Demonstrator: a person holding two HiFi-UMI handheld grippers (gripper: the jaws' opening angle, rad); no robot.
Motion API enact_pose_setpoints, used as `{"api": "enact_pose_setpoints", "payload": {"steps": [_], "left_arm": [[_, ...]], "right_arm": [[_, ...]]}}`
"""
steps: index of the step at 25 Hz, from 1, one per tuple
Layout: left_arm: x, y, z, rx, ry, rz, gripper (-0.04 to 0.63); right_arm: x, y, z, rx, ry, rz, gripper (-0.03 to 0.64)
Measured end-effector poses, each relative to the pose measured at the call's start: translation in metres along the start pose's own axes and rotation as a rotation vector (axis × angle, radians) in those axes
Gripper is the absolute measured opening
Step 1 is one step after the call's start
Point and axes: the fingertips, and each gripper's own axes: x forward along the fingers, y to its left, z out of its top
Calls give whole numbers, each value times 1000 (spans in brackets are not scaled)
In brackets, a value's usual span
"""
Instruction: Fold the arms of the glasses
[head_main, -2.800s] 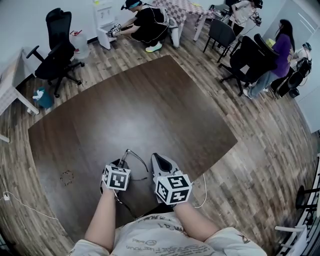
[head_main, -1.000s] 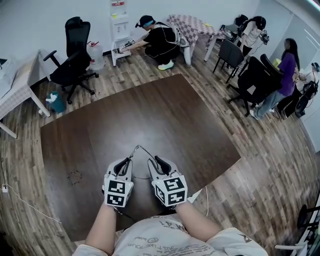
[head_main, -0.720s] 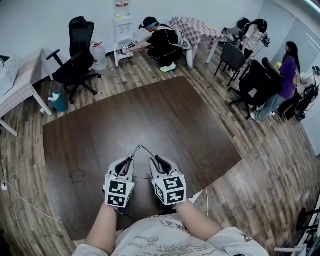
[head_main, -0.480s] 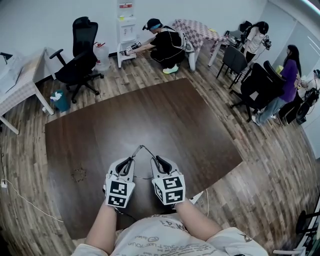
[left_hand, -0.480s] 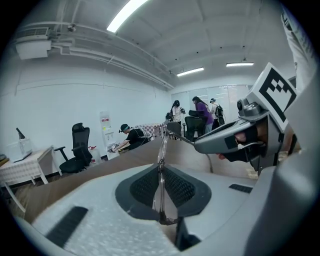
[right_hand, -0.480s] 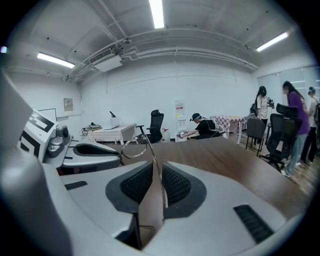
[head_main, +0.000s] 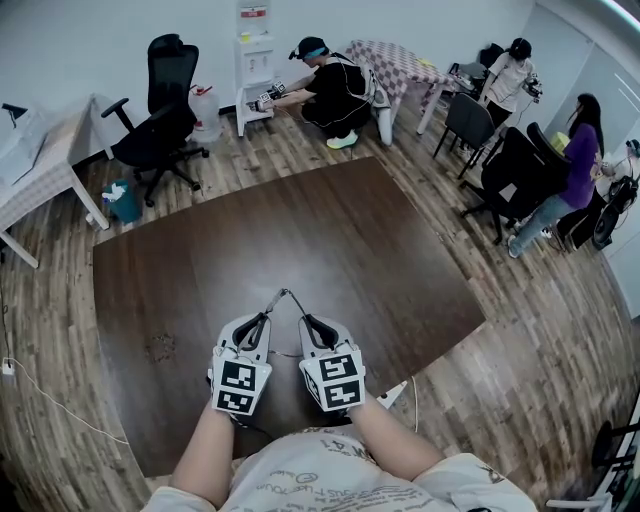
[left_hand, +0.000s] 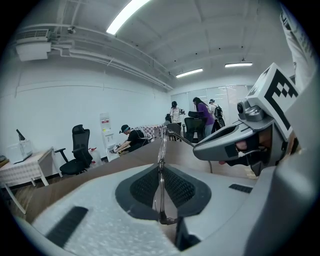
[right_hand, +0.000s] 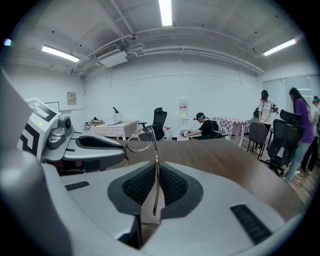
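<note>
Heads up, nothing properly readable here. Print on your shirt (head_main: 300, 482): curved lettering, too smeared to make out. Red label (head_main: 253, 13) atop white dispenser (head_main: 254, 65) by far wall: too small to read. Notice (right_hand: 71, 98) on wall, right gripper view: just grey blur. Marker cubes (head_main: 238, 386): black-and-white square patterns only, no letters, no digits.

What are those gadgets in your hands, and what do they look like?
Two pale grey plastic tools: the left gripper and the right gripper. Each carries a white cube printed with black square markers. Their broad grey fingers have dark ribbed pads. The person wears a light, printed, short-sleeved T-shirt.
</note>
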Motion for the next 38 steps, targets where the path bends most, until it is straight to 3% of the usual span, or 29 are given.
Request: {"api": "enact_pose_setpoints", "payload": {"steps": [16,25,33,38], "left_arm": [[2,-9,2,9,2,-30,41],[1,-18,5,-29,-11,-42,41],[3,-21,6,-48,-20,-48,41],[6,-29,7,-124,-30,-64,41]], "right_arm": [[4,17,-4,181,33,176,34],[1,21,-2,369,9,287,26],[3,22,-2,402,3,322,26],[4,24,-1,566,-2,377,26]]}}
